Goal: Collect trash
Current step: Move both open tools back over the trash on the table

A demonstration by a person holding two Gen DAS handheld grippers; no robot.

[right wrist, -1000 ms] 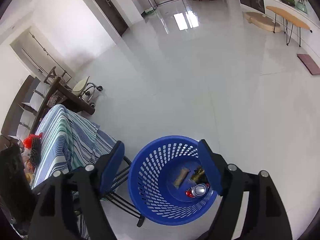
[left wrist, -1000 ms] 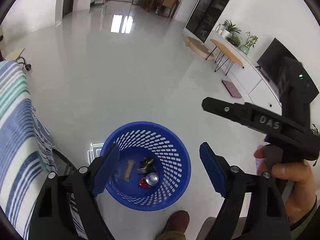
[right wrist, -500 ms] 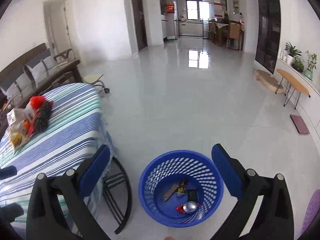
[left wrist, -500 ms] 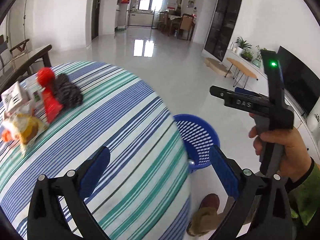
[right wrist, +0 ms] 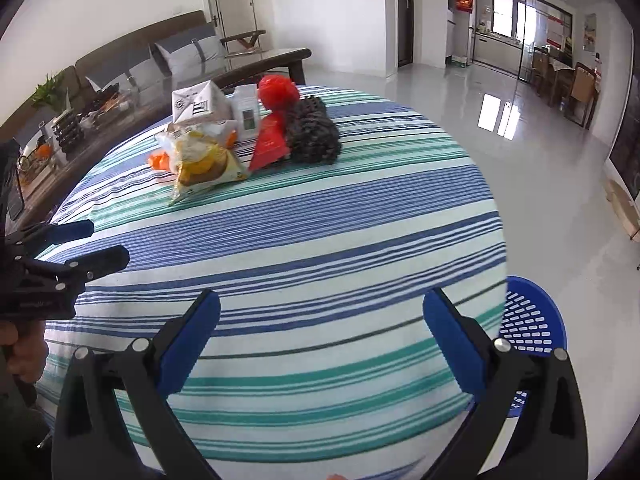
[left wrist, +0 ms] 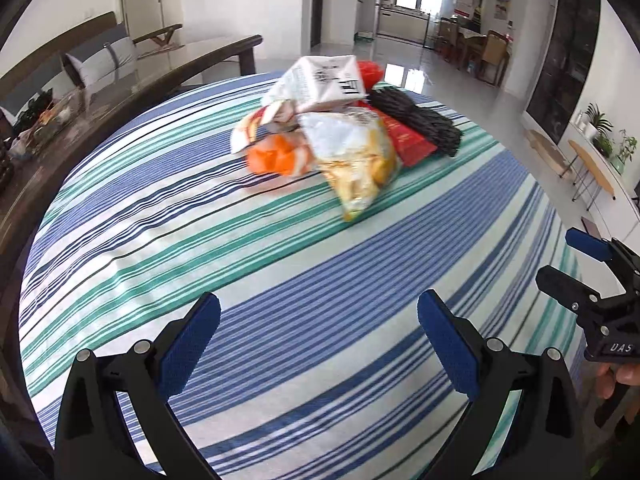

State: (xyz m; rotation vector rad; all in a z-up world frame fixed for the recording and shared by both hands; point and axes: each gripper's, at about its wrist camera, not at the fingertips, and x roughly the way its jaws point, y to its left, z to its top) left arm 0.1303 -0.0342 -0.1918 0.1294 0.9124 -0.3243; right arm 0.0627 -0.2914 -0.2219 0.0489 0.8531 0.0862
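Crinkly, light snack bags are heaped near the striped surface's far edge, best pinched at loose corners; both grippers' fingers are seen spread, empty.

Trash pile on striped cloth: yellow snack bag, white carton, red/black wrappers; blue basket beside table.

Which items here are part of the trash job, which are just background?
Job:
- yellow snack bag
- white carton
- red packet
- orange wrapper
- red plastic bag
- black bundle
- blue basket

Background:
- striped tablecloth
- sofa
- plants
- dining chairs
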